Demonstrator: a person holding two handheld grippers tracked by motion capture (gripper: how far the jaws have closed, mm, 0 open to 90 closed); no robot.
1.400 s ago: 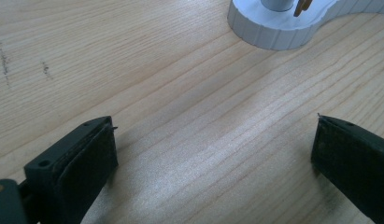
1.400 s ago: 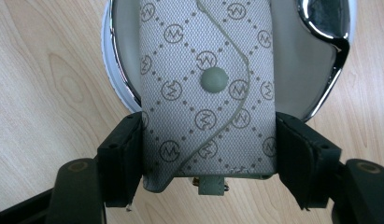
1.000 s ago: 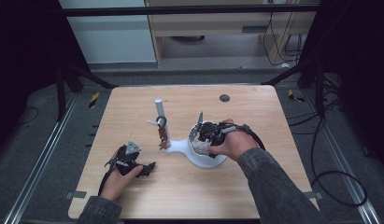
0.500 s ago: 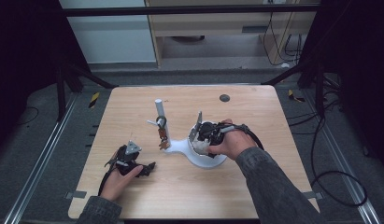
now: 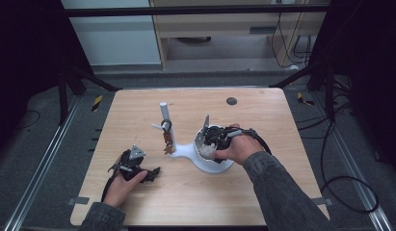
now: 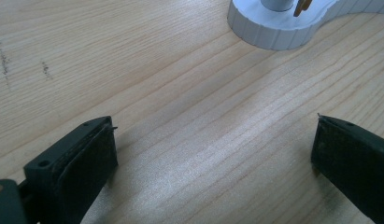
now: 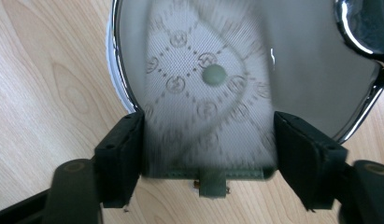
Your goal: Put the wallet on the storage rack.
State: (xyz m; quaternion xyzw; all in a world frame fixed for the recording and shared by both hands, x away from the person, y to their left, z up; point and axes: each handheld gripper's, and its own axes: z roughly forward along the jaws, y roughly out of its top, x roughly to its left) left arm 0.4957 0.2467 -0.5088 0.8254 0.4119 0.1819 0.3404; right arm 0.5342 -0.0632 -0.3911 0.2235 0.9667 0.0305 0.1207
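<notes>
Two hands low | left gripper (image 5: 154, 172) jaws apart | right gripper (image 5: 205, 144) over stand (image 5: 186, 151)

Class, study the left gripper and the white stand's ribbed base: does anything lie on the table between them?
Nothing visible does. The open left gripper faces the ribbed base across bare wooden table. The right gripper, shut on a patterned pouch, is over the stand's dish, beyond that path.
</notes>
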